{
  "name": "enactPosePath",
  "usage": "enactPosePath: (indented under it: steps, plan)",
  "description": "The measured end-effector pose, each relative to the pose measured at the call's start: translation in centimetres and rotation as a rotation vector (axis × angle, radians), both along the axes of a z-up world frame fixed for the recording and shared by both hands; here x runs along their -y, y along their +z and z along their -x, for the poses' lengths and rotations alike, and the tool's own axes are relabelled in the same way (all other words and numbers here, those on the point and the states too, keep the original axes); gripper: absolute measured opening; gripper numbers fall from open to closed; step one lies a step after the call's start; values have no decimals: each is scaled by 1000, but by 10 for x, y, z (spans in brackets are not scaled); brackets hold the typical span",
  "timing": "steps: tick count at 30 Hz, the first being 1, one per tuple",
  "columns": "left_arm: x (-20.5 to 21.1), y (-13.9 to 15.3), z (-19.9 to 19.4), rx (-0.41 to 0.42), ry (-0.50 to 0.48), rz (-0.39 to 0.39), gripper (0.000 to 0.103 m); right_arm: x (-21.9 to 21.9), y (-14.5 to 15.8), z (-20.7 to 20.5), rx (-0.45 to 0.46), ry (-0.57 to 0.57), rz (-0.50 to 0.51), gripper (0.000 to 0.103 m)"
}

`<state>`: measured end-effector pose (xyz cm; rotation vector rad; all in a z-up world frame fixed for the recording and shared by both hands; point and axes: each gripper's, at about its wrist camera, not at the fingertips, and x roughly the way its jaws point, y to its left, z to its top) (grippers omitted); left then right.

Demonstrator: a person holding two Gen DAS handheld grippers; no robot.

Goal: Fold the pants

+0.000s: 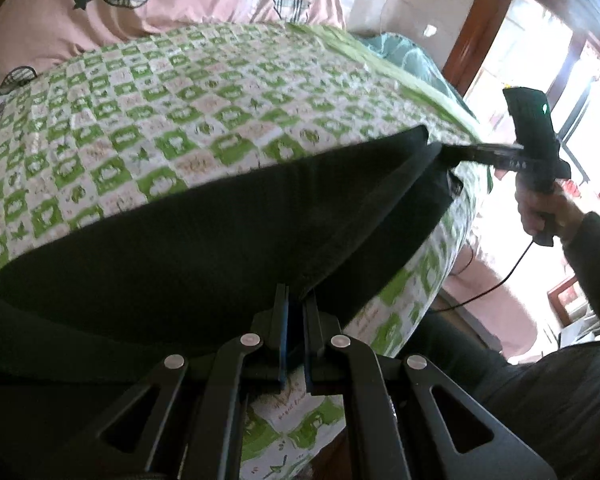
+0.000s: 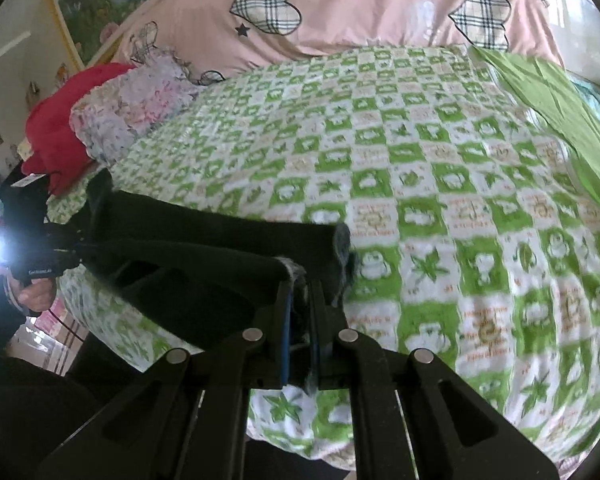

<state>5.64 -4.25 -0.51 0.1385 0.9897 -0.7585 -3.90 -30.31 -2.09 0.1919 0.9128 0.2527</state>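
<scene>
Dark green pants (image 1: 236, 224) lie stretched along the near edge of a bed with a green-and-white checked cover (image 1: 148, 112). My left gripper (image 1: 296, 300) is shut on one end of the pants. My right gripper (image 2: 300, 292) is shut on the other end, where the leg cuffs (image 2: 340, 244) show grey lining. In the left wrist view the right gripper (image 1: 452, 152) pinches the far end of the pants at the right. In the right wrist view the left gripper (image 2: 76, 252) holds the far end at the left. The pants (image 2: 188, 256) hang taut between both.
A pink duvet with plaid hearts (image 2: 340, 12) lies at the back of the bed. A red garment (image 2: 60, 136) and a floral quilt (image 2: 140, 104) sit at the left. A plain green sheet (image 2: 560, 112) is at the right. A window (image 1: 540, 60) is to the right.
</scene>
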Motion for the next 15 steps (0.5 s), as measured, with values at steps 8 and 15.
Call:
enactPosePath:
  steps: [8,15]
  plan:
    - [-3,-25,5,-46,15,-2,5,-10,-6,14,-34,30,42,8]
    - [-9,-20,10,-80,10,16,14,-9,-10,23,-102,12,64,16]
